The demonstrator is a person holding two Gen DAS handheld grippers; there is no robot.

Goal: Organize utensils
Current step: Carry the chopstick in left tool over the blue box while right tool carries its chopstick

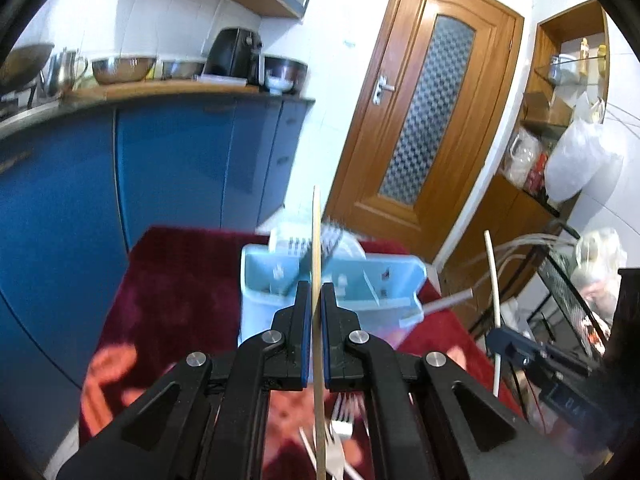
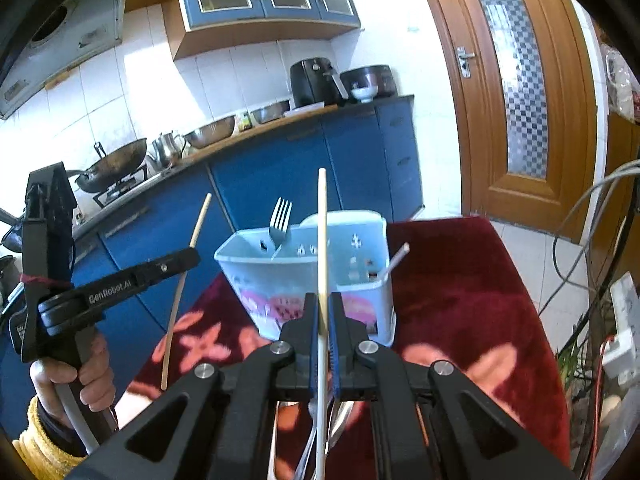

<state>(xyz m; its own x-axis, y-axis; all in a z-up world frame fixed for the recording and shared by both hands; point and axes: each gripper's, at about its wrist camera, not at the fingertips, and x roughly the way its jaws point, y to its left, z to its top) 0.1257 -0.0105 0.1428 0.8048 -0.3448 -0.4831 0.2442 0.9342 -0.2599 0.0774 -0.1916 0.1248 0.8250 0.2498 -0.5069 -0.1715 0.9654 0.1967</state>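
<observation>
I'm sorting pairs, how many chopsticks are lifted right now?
2: one chopstick gripped by the left gripper, one by the right gripper. Others may lie hidden below.

Matt wooden chopstick, glossy pale-blue plastic caddy, shiny metal fork, plush red cloth over the worktop

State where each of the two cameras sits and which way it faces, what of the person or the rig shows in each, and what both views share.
Left wrist: sits on the left gripper, looking along its fingers, shut on a wooden chopstick, toward the blue utensil holder and door; the right gripper shows at right.
Right wrist: sits on the right gripper, shut on a white chopstick, facing the holder and blue cabinets; the left gripper and the hand holding it show at left.
Shared: holder, red cloth, door, counter.
</observation>
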